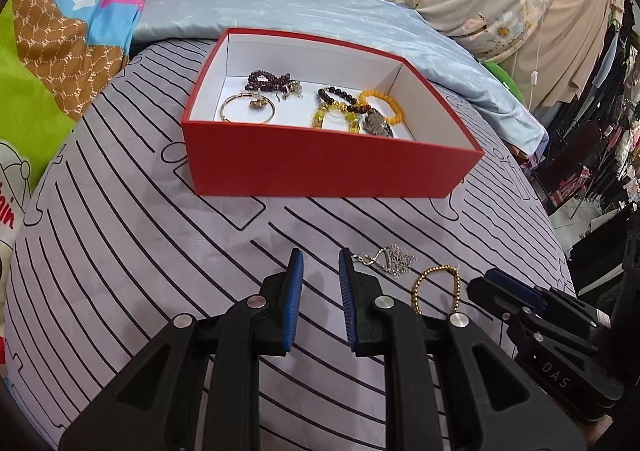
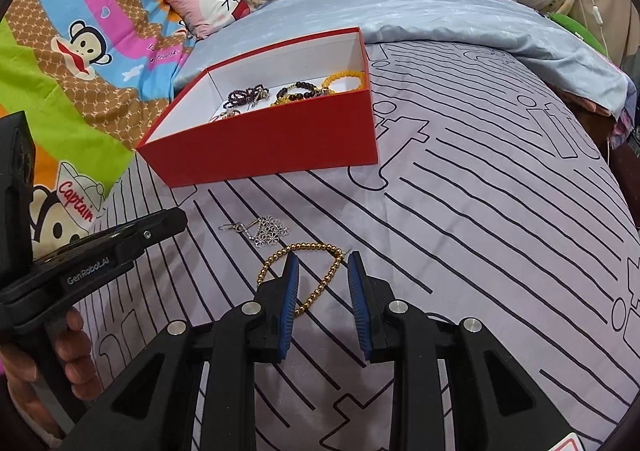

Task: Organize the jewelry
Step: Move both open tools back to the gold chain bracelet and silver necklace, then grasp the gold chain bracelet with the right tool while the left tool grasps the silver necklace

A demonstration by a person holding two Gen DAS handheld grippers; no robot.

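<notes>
A red box (image 1: 320,167) (image 2: 272,147) with a white inside sits on the striped sheet and holds several bracelets: purple beads (image 1: 266,80), a gold bangle (image 1: 248,109), yellow and dark beads (image 1: 340,107), an orange band (image 1: 386,103). A silver flower earring (image 1: 394,259) (image 2: 269,231) and a gold bead bracelet (image 1: 434,287) (image 2: 316,271) lie loose in front of the box. My left gripper (image 1: 320,259) is open and empty, just left of the earring. My right gripper (image 2: 322,263) is open, its jaws either side of the gold bracelet's near loop.
The grey sheet with black stripes (image 2: 480,231) covers the bed. A light blue quilt (image 1: 320,7) lies behind the box. A cartoon monkey blanket (image 2: 80,51) is at the left. A clothes rack (image 1: 600,131) stands at the right.
</notes>
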